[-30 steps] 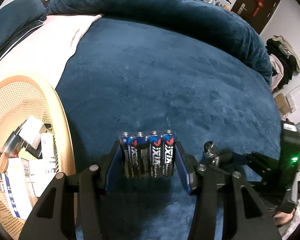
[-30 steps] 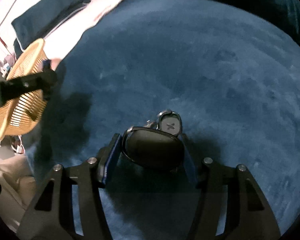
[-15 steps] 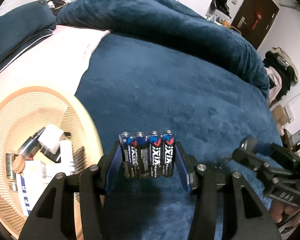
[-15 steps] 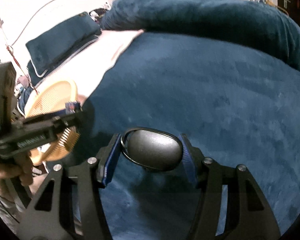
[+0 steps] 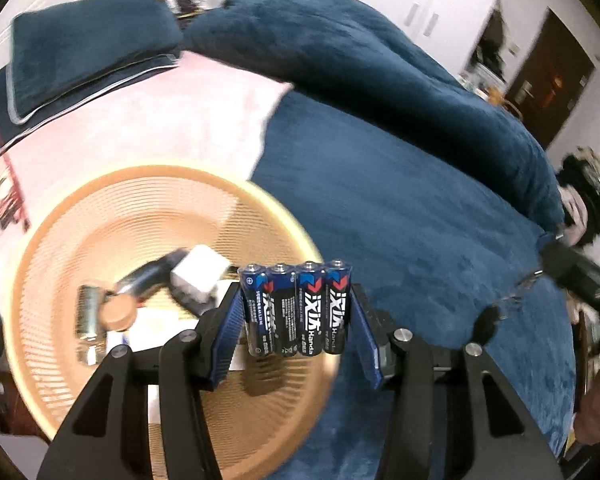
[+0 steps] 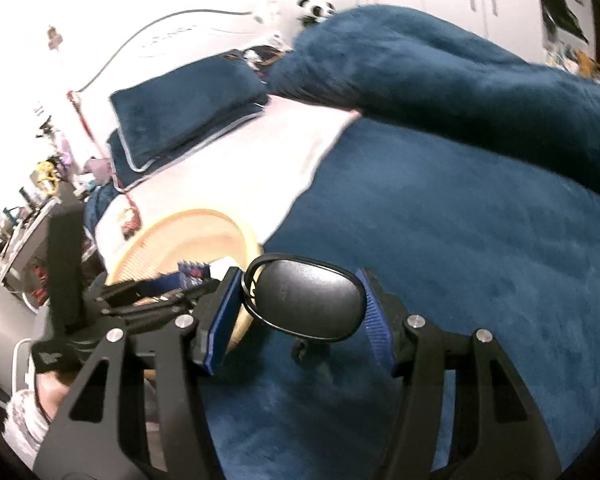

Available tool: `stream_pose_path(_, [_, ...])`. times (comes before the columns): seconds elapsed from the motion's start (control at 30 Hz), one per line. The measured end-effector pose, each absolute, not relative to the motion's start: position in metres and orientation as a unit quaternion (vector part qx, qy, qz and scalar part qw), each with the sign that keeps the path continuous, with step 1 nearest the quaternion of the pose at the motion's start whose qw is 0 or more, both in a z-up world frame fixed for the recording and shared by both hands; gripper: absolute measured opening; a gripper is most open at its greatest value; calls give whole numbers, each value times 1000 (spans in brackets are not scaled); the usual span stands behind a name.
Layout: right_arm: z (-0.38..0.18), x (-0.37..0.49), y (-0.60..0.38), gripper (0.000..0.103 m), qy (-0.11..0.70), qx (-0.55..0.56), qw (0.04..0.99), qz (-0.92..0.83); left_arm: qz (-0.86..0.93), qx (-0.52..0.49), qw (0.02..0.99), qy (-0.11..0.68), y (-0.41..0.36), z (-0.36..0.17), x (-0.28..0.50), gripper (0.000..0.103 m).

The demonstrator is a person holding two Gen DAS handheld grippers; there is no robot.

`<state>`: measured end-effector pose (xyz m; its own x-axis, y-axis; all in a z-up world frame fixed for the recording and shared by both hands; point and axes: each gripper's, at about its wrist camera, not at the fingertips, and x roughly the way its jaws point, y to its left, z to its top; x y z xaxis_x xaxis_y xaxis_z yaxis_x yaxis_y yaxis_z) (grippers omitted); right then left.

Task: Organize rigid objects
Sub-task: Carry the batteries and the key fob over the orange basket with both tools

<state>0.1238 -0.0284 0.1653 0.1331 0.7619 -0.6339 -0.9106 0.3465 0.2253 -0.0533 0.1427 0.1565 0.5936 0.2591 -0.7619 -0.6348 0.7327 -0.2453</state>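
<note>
Your left gripper tilts down over the basket, clamped on the battery pack; your right gripper, above the blanket, pinches the black oval case, basket at nine o'clock

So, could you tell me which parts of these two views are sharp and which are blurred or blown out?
Left wrist view: the batteries and left gripper are sharp, while the basket and its contents smear with motion blur. Right wrist view: the black fob in the right gripper is fairly sharp, the blanket is soft, and the wall is overexposed.
</note>
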Motion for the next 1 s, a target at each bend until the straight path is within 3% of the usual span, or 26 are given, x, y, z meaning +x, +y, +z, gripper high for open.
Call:
stream_pose_path(0.53, [161,47,54,59,332,-143,683,634,376,-334,803,319,222,160,-177,53])
stream_pose_path(1.0, [142,24,79,59,349,-172,677,625,369,-350,796,329,232,147,-187,53])
